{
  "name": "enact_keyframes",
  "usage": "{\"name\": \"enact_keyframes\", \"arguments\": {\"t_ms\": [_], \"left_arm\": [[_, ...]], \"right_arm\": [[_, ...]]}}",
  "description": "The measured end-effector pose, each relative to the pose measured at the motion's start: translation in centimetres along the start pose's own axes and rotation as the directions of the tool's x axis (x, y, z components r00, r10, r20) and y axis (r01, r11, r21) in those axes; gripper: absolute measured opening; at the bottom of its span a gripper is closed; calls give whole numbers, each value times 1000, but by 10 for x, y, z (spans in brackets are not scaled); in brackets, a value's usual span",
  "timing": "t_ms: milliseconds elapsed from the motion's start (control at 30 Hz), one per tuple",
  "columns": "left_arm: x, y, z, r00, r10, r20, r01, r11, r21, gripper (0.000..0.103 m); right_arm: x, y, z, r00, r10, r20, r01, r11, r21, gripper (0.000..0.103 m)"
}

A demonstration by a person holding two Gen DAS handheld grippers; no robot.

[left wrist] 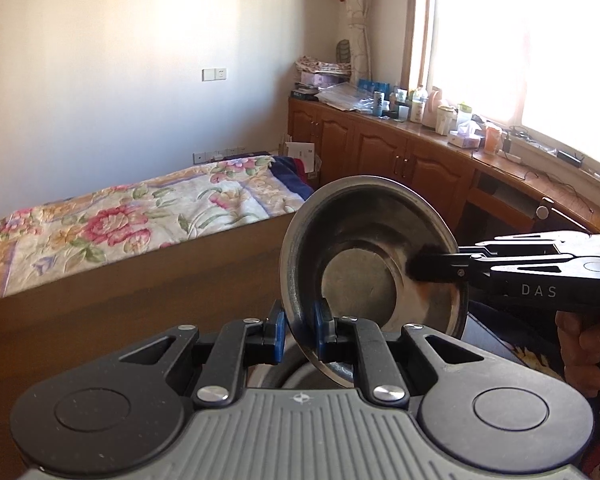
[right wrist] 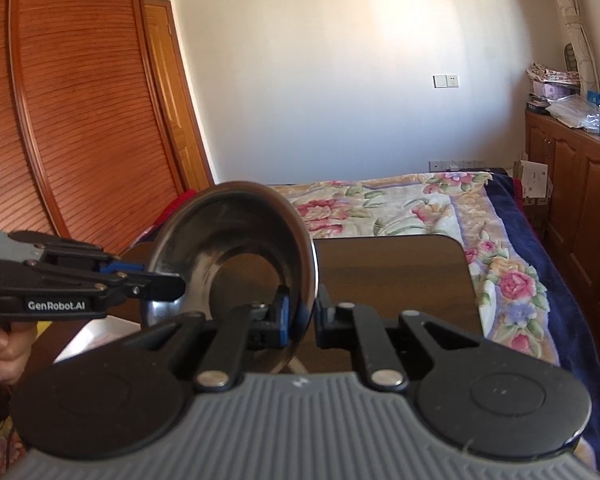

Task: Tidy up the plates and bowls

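A steel bowl (left wrist: 364,256) is held tilted on edge in the air, its hollow facing the cameras. My left gripper (left wrist: 300,328) is shut on its lower rim. My right gripper (left wrist: 432,268) reaches in from the right and is shut on the bowl's right rim. In the right wrist view the same bowl (right wrist: 236,248) stands on edge, my right gripper (right wrist: 302,312) pinches its lower right rim, and my left gripper (right wrist: 164,280) grips the left rim. Another round dark vessel (left wrist: 300,376) lies just below the bowl, mostly hidden.
A dark wooden table (right wrist: 396,276) lies under the bowl, with a bed and floral quilt (right wrist: 440,208) behind it. A wooden wardrobe (right wrist: 80,120) stands at the left. Cluttered wooden cabinets (left wrist: 400,152) run under the window at the right.
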State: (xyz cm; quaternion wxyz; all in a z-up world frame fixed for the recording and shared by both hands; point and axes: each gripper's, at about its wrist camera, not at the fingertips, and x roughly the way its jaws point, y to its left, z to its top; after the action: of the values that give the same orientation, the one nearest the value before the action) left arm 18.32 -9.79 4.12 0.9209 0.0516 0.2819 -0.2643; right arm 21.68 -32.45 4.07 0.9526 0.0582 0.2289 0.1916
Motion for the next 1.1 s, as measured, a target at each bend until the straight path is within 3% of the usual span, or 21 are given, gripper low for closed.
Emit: {"name": "enact_keyframes", "arguments": {"t_ms": [467,1100], "left_arm": [[-13,-8,-40,1000,16,-2,-16,1000,-20,16],[-5,-7,-69,999,50,-20,-51,997,-54,16]], "right_arm": [[-4,6,-44,999,53,-11,-52,996,75,14],[6,23,-63,1000,-10,-27,10,1000,10,14]]}}
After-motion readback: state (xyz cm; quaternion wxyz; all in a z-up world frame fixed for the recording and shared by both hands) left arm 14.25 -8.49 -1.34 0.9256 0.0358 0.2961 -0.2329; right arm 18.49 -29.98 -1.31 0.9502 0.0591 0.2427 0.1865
